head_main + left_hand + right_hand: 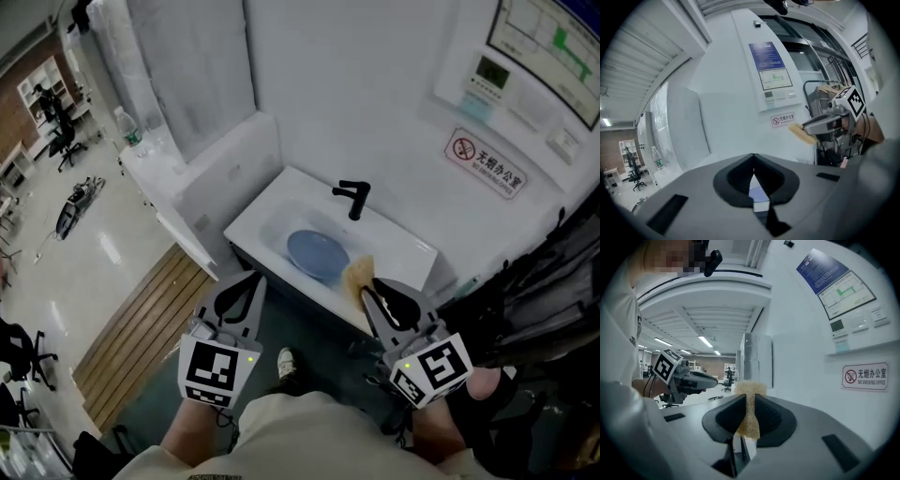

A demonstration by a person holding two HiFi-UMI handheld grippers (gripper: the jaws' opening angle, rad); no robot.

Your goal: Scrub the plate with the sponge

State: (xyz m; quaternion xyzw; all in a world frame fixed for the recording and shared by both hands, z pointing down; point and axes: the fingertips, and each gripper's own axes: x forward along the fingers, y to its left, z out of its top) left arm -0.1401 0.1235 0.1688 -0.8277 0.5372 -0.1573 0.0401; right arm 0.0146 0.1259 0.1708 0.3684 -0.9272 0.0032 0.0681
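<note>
A blue plate (317,255) lies in the white sink (267,216) below a black faucet (353,198). My right gripper (370,292) is shut on a tan sponge (356,277), held in the air just right of the plate and near the sink's front rim. The right gripper view shows the sponge (749,413) squeezed thin between the jaws. My left gripper (246,286) hangs in front of the sink, left of the plate, shut with nothing in it (753,180). From the left gripper view I see the right gripper (824,124) with the sponge (802,133) sticking out.
A white wall with a no-smoking sign (486,162) and a control panel (490,75) rises behind the sink. A white partition (225,173) stands left of it. Wooden slats (141,328) cover the floor at the left. Black gear (539,300) crowds the right side.
</note>
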